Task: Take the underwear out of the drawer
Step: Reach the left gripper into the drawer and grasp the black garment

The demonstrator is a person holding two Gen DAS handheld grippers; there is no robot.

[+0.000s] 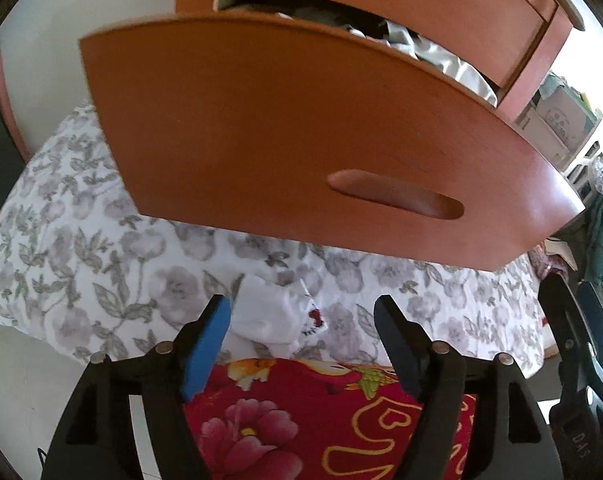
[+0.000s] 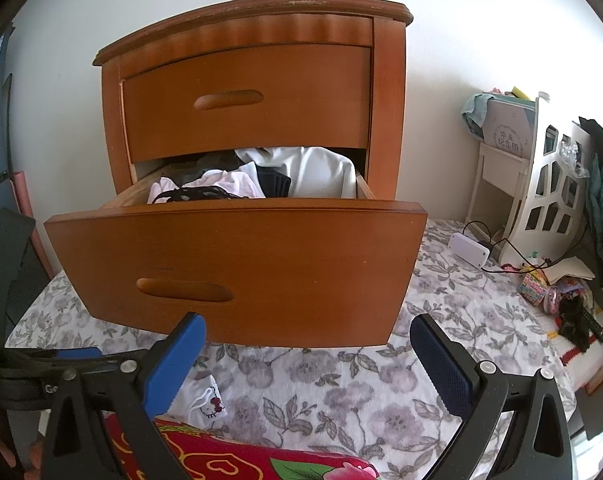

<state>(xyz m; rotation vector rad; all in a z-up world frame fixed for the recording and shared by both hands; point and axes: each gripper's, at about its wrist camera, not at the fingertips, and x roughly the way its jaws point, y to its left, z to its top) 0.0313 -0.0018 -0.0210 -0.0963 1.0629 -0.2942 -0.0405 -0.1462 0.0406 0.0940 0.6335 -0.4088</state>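
The lower drawer point(image 2: 237, 268) of a wooden nightstand point(image 2: 253, 24) stands pulled out, full of crumpled clothes point(image 2: 261, 180) in white, pink and black. In the left wrist view its front panel point(image 1: 285, 136) looms close above. White underwear with a small red cartoon print point(image 1: 277, 316) lies on the floral sheet point(image 2: 341, 380) below the drawer, also visible as the white underwear point(image 2: 205, 400) in the right wrist view. My left gripper point(image 1: 301, 316) is open just in front of it, empty. My right gripper point(image 2: 309, 336) is open and empty before the drawer front.
A red flowered blanket point(image 1: 301, 420) lies at the near edge. A white shelf unit point(image 2: 541, 192), a white box with cables point(image 2: 469, 250) and small clutter sit to the right. The other gripper point(image 1: 573, 340) shows at the right edge of the left wrist view.
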